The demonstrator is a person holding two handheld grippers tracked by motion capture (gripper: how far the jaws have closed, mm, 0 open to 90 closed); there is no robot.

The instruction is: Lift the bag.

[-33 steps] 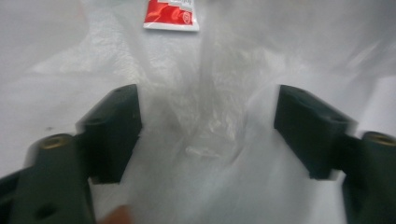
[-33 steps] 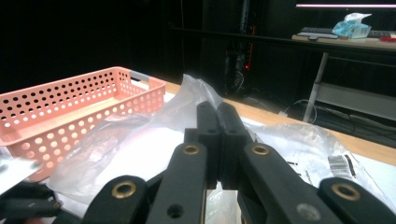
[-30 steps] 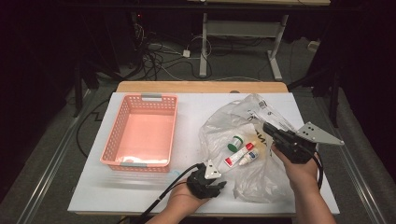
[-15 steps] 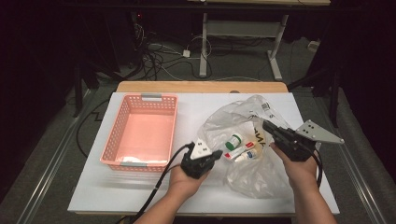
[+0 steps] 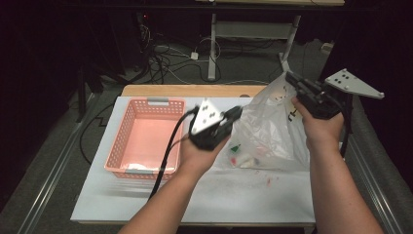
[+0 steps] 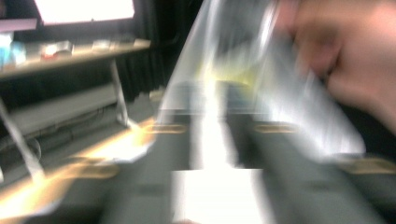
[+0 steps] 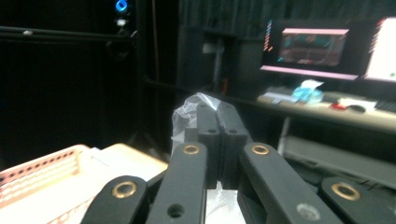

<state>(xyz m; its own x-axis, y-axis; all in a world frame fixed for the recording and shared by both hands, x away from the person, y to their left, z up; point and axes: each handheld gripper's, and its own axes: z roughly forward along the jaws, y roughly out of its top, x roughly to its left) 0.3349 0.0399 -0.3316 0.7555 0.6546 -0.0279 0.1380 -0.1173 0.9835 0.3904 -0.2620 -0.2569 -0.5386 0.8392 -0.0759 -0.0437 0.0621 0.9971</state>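
A: High view: the crinkled clear plastic bag [image 5: 272,131], which lay flat on the white table [image 5: 253,200] a second ago, now hangs lifted, small bottles [image 5: 243,158] sagging low.

B: The right gripper [image 5: 292,80], pressed together, pinches its top corner [image 7: 196,105]. The left gripper [image 5: 233,114] has just been opening, film between blurred jaws; its hold is unclear.

A: The bag's long axis slopes up to the right, probably readying emptying toward the pink slatted basket [image 5: 146,136].

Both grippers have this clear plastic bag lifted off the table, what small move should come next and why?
Probably swing the clear plastic bag left over the pink plastic basket. The right gripper is shut on the bag's top corner; the left gripper meets its left edge, its jaws just opening. Small items sit in the bag's bottom, above the white table, not the basket.
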